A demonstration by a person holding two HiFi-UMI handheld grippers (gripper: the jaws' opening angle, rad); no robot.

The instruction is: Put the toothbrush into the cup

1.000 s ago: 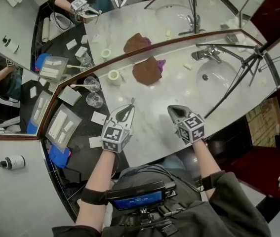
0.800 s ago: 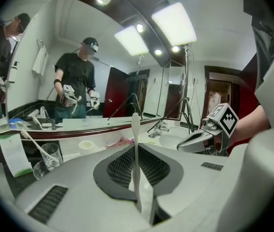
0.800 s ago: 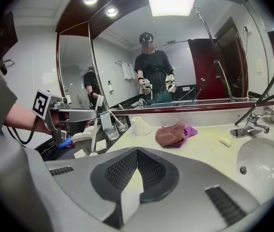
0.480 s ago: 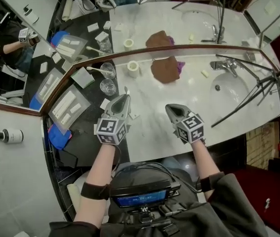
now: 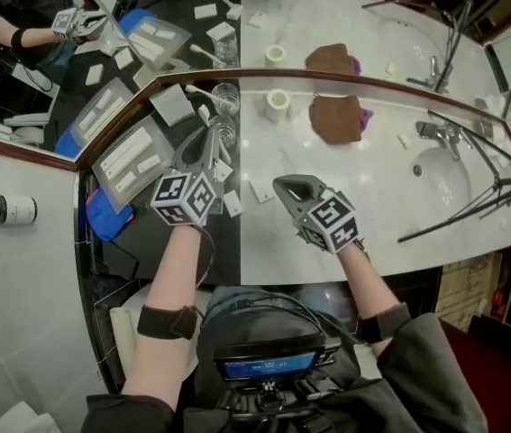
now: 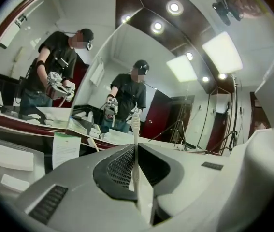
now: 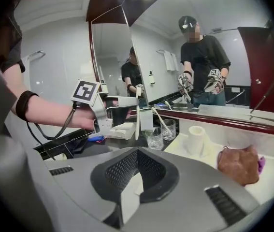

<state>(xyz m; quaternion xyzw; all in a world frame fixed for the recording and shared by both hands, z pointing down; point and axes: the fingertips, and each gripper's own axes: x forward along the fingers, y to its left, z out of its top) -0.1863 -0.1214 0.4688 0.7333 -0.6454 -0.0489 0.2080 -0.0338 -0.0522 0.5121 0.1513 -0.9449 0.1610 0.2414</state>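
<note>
My left tool (image 5: pixel 203 148) is clenched on the thin white plastic toothbrush (image 6: pixel 135 129), which stands upright between the jaws with its head at twelve o'clock above them. My right tool (image 5: pixel 284 186) is clamped shut on nothing and hangs at three o'clock of the left one, over the white marble desk (image 5: pixel 372 206). The empty clear glass cup (image 5: pixel 224 134) sits just past my left tool's tips at twelve o'clock. Close behind it, a second clear glass cup (image 5: pixel 226 99) already carries a white brush.

The grip worries me most. I pinch only a narrow handle, so I think the toothbrush could swivel or slide between the pads as I tilt it over. If its lower end catches the rim, the light glass may tip into its neighbour. Letting go too high could bounce the brush out. The mirror at twelve o'clock doubles both glasses, so I could misjudge depth and overshoot.
</note>
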